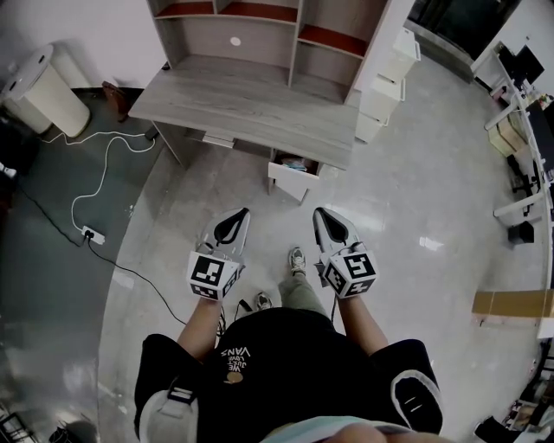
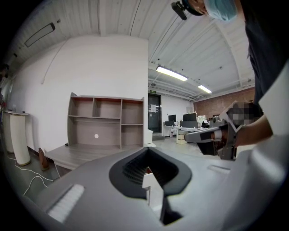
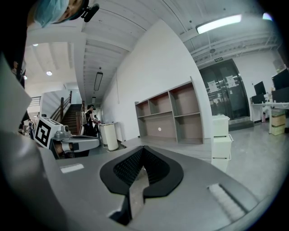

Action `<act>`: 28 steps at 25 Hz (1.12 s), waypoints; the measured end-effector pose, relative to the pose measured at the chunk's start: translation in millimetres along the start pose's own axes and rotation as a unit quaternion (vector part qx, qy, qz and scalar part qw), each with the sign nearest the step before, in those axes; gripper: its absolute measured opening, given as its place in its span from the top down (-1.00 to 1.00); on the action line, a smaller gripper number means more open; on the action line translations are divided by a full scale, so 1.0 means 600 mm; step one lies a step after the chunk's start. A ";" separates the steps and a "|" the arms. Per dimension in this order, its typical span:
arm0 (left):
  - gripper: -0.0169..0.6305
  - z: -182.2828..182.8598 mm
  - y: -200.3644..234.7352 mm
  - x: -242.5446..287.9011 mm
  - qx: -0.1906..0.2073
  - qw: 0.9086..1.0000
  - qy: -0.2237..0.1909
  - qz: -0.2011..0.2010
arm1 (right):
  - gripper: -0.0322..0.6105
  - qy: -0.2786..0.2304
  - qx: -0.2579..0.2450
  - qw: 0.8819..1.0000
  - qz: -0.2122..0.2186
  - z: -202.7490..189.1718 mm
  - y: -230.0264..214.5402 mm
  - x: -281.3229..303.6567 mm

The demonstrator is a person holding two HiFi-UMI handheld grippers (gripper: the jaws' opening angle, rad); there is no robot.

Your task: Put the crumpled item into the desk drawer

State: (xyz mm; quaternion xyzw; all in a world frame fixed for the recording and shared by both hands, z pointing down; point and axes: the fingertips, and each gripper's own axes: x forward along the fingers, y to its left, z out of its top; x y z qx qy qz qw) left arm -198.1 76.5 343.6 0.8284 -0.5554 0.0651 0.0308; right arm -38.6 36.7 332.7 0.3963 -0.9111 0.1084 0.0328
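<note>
The grey desk (image 1: 251, 108) with its shelf unit (image 1: 260, 22) stands ahead, also visible in the left gripper view as a desk (image 2: 74, 155). Under its right end a white drawer (image 1: 293, 178) stands pulled out, with a small coloured thing (image 1: 294, 162) inside, too small to make out. My left gripper (image 1: 240, 215) and right gripper (image 1: 321, 213) are held side by side over the floor, short of the drawer. Both are shut with nothing between the pads. The left gripper (image 2: 148, 152) and the right gripper (image 3: 142, 150) each point roughly level towards the desk.
A white bin (image 1: 43, 91) stands at the far left, with a cable and power strip (image 1: 92, 234) on the floor. White stacked cabinets (image 1: 381, 86) sit right of the desk. A person (image 3: 90, 119) stands near the stairs. My own shoe (image 1: 297, 259) is between the grippers.
</note>
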 end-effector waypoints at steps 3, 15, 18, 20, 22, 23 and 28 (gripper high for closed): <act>0.79 0.001 -0.003 -0.017 -0.002 1.000 -0.002 0.004 | 0.89 0.003 0.000 1.000 0.001 -0.005 0.010 -0.009; 0.79 -0.014 -0.013 -0.059 -0.015 1.000 0.004 0.012 | 0.89 0.020 -0.008 1.000 0.001 -0.017 0.032 -0.035; 0.79 -0.013 -0.015 -0.066 -0.015 1.000 0.002 0.013 | 0.89 0.021 -0.010 1.000 0.002 -0.017 0.037 -0.037; 0.79 -0.013 -0.015 -0.069 -0.018 1.000 0.000 0.014 | 0.89 0.022 -0.012 1.000 0.003 -0.017 0.039 -0.037; 0.79 -0.014 -0.016 -0.070 -0.019 1.000 0.000 0.014 | 0.89 0.022 -0.014 1.000 0.006 -0.016 0.040 -0.036; 0.79 -0.014 -0.016 -0.071 -0.019 1.000 0.001 0.015 | 0.89 0.022 -0.015 1.000 0.006 -0.016 0.041 -0.036; 0.79 -0.014 -0.019 -0.075 -0.019 1.000 -0.001 0.016 | 0.89 0.027 -0.017 0.999 0.008 -0.022 0.044 -0.038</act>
